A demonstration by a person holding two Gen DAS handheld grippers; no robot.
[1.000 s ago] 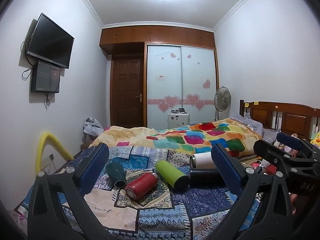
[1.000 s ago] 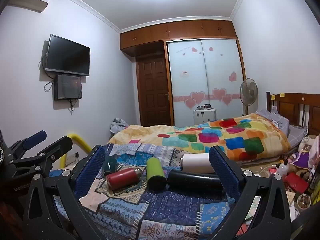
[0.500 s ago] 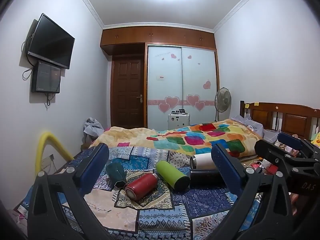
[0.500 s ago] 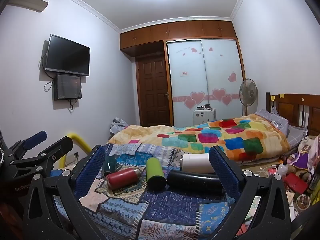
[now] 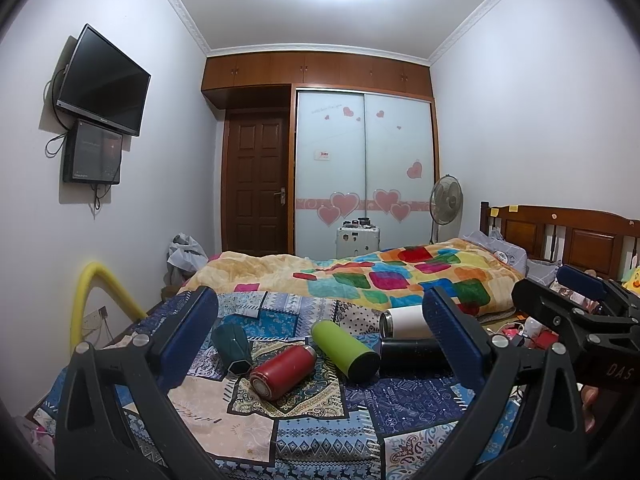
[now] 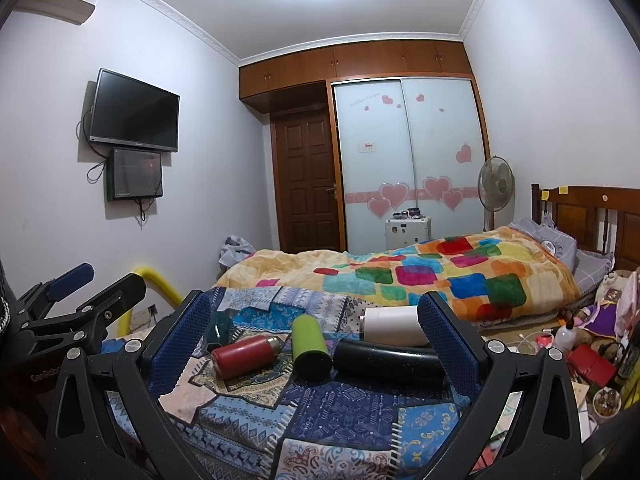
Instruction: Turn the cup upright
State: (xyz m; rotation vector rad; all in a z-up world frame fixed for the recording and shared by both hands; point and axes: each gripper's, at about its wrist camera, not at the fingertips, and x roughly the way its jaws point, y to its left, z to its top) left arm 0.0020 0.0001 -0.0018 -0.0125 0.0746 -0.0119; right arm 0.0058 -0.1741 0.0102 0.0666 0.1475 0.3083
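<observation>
Several cups lie on their sides on a patchwork cloth: a dark green faceted cup, a red flask, a lime green flask, a black flask and a white tumbler. My left gripper is open and empty, held above and short of them. My right gripper is open and empty too, with the red flask, the lime flask, the black flask and the white tumbler showing between its fingers. The green cup is partly hidden by the right gripper's left finger.
A bed with a colourful blanket lies behind the cloth. A yellow tube arches at the left. Clutter with a red box lies at the right. The other gripper shows at each view's edge.
</observation>
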